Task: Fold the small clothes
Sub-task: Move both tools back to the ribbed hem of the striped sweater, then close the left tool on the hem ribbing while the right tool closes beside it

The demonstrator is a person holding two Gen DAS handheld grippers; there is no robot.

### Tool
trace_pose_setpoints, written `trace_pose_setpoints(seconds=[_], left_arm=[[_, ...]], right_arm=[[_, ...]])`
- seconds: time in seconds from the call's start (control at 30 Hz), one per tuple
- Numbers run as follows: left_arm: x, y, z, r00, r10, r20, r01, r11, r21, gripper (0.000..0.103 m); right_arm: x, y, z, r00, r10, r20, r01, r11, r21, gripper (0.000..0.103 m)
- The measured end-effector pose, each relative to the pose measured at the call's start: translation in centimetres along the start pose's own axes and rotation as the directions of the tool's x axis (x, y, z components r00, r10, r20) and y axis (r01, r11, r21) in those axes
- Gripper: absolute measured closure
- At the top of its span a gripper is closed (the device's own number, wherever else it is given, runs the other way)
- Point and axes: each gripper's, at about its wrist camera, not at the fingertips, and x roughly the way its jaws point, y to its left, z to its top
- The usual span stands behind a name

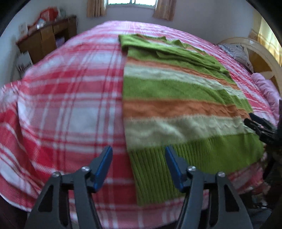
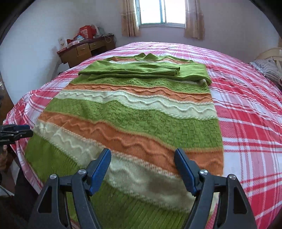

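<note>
green, orange and cream striped knit sweater (image 2: 134, 112) lies flat on the red-and-white plaid bedspread (image 2: 246, 123), sleeves folded across its far end toward 12 o'clock. brown wooden desk (image 2: 86, 50) behind the bed at 11 o'clock. curtained window (image 2: 162, 12) at 12. grey patterned pillow (image 2: 267, 70) at 2 o'clock.

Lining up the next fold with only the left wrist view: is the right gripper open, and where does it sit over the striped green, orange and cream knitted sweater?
Observer: The right gripper is open and empty, over the striped green, orange and cream knitted sweater near its ribbed hem.
Operator: Where do the sleeve cuffs end?
Observer: The green sleeve cuffs lie stacked across the chest, short of the sweater's right edge.
</note>
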Motion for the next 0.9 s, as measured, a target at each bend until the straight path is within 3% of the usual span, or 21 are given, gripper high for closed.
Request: trace_pose_setpoints(seconds=[0.07, 0.13, 0.4, 0.5, 0.63, 0.67, 0.7, 0.77, 0.9], left_arm=[[0.1, 0.1, -0.7, 0.999, -0.035, -0.023, 0.035, 0.999, -0.023, 0.057], [0.3, 0.0, -1.5, 0.996, -0.072, -0.044, 0.07, 0.996, -0.047, 0.058], [0.3, 0.5, -1.9, 0.998, -0.058, -0.031, 0.055, 0.994, -0.094, 0.059], [0.6, 1.0, -2.1, 0.994, -0.097, -0.046, 0.091, 0.989, -0.118, 0.058], [0.7, 0.0, -2.5, 0.997, -0.067, -0.038, 0.063, 0.994, -0.089, 0.059], [0.6, -0.4, -2.7, 0.998, -0.06, -0.034, 0.057, 0.996, -0.071, 0.063], [0.6, -0.8, -2.8, 0.998, -0.051, -0.032, 0.05, 0.997, -0.05, 0.078], [0.5, -1.0, -2.5, 0.998, -0.062, -0.031, 0.061, 0.998, -0.03, 0.092], [-0.6, -0.3, -2.2, 0.996, -0.09, -0.006, 0.09, 0.995, -0.033, 0.098]], right_arm=[[-0.5, 0.0, -0.5, 1.0, 0.005, 0.016, -0.005, 1.0, 0.012, 0.028], [-0.7, -0.1, -0.9, 1.0, 0.004, 0.024, -0.004, 1.0, 0.012, 0.028], [-1.6, -0.3, -1.6, 0.999, 0.013, 0.032, -0.014, 1.0, 0.024, 0.028], [-1.8, -0.4, -1.8, 0.999, 0.012, 0.036, -0.012, 1.0, 0.025, 0.028], [-2.0, -0.1, -2.1, 0.999, 0.004, 0.039, -0.005, 1.0, 0.021, 0.028], [-2.3, -0.2, -2.2, 0.999, 0.005, 0.038, -0.006, 1.0, 0.024, 0.028], [-2.6, -0.5, -2.2, 0.999, 0.007, 0.037, -0.008, 0.999, 0.032, 0.028], [-3.5, -1.2, -2.5, 0.999, 0.004, 0.04, -0.006, 0.998, 0.057, 0.028], [-5.9, -3.1, -3.3, 0.998, -0.038, 0.046, 0.033, 0.993, 0.116, 0.028]])
